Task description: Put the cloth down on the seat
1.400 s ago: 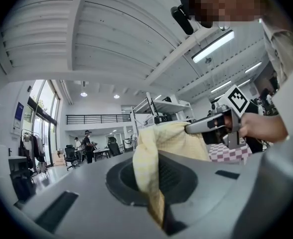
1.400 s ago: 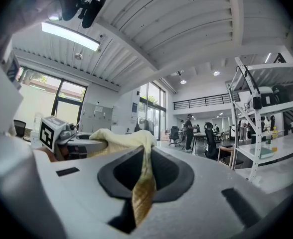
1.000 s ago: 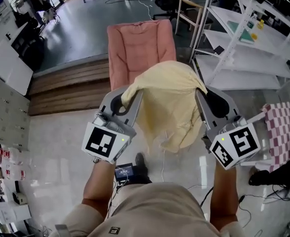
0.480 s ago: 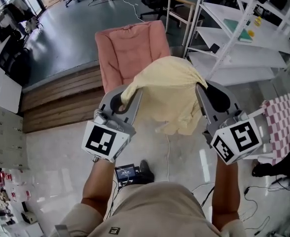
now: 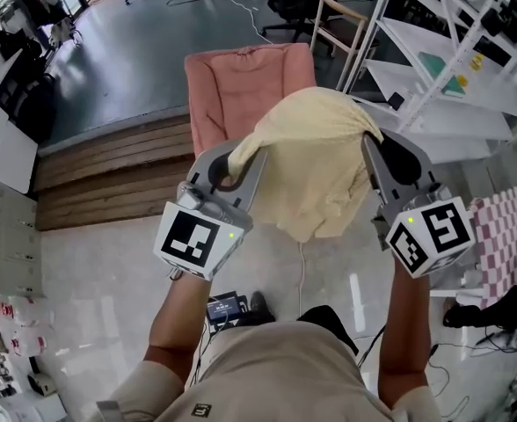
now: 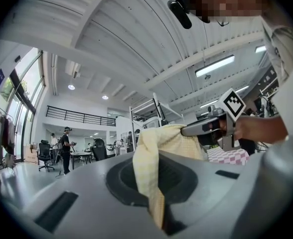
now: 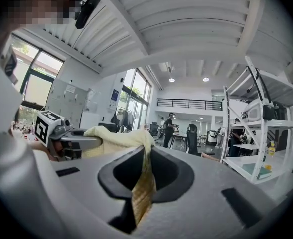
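A pale yellow cloth (image 5: pixel 316 161) hangs stretched between my two grippers, held level in front of me. My left gripper (image 5: pixel 239 155) is shut on its left corner; in the left gripper view the cloth (image 6: pixel 149 173) is pinched between the jaws. My right gripper (image 5: pixel 370 139) is shut on the right corner, and the cloth (image 7: pixel 142 180) runs down between its jaws. The pink cushioned seat (image 5: pixel 241 82) stands just beyond the cloth, partly hidden by it.
White metal shelving (image 5: pixel 443 51) stands to the right of the seat. A wooden step (image 5: pixel 109 170) runs along the floor at left. A pink checked cloth (image 5: pixel 505 236) lies at the far right. A wooden chair (image 5: pixel 338 29) and cables lie behind the seat.
Both grippers have moved forward with the cloth toward the pink seat. The cloth now covers more of the seat's front, and its hanging lower edge has swung up.
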Tool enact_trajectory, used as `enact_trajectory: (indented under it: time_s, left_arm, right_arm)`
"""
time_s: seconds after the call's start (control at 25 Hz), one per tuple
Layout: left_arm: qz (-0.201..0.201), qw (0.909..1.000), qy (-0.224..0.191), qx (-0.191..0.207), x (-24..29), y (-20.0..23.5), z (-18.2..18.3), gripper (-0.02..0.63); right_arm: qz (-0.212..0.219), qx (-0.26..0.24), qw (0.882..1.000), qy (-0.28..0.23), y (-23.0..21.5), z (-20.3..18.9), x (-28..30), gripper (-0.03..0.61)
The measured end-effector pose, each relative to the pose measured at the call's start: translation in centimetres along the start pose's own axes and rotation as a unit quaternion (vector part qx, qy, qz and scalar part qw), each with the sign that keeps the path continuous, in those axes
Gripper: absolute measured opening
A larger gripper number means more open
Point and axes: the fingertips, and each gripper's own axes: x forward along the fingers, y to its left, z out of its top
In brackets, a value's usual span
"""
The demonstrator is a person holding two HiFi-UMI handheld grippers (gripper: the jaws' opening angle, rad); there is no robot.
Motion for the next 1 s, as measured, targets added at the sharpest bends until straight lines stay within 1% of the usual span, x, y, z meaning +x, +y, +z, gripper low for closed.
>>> enact_trajectory:
  time_s: [0.2, 0.48, 0.56, 0.64, 0.72, 0.8, 1.0]
  left_arm:
    - [0.023, 0.9996, -0.012, 0.005, -0.1, 3.0, 0.3, 0.009]
    - [0.041, 0.9986, 0.014, 0.030, 1.4, 5.1, -1.3, 0.009]
    - [0.050, 0.9977, 0.005, 0.045, 2.0, 6.1, -1.7, 0.009]
    - [0.059, 0.9969, 0.005, 0.052, 2.8, 7.1, -2.1, 0.009]
    - [0.067, 0.9963, 0.012, 0.052, 3.9, 8.1, -2.4, 0.009]
    - [0.072, 0.9961, 0.028, 0.043, 5.5, 8.8, -3.0, 0.009]
    - [0.078, 0.9955, 0.042, 0.034, 11.0, 10.4, -5.8, 0.009]
  right_arm:
    - [0.015, -0.006, 1.000, -0.004, 0.7, 0.7, 2.9, 0.028]
    - [0.039, 0.002, 0.999, -0.025, -0.7, 0.1, 7.0, 0.028]
    - [0.047, 0.002, 0.998, -0.031, -1.1, -0.1, 8.3, 0.028]
    - [0.057, 0.002, 0.998, -0.035, -1.7, -0.5, 9.7, 0.028]
    - [0.066, 0.003, 0.997, -0.037, -2.5, -0.7, 11.1, 0.028]
    - [0.071, 0.007, 0.997, -0.038, -3.8, -1.2, 12.5, 0.028]
    - [0.081, 0.017, 0.996, -0.026, -8.1, -3.9, 16.0, 0.028]
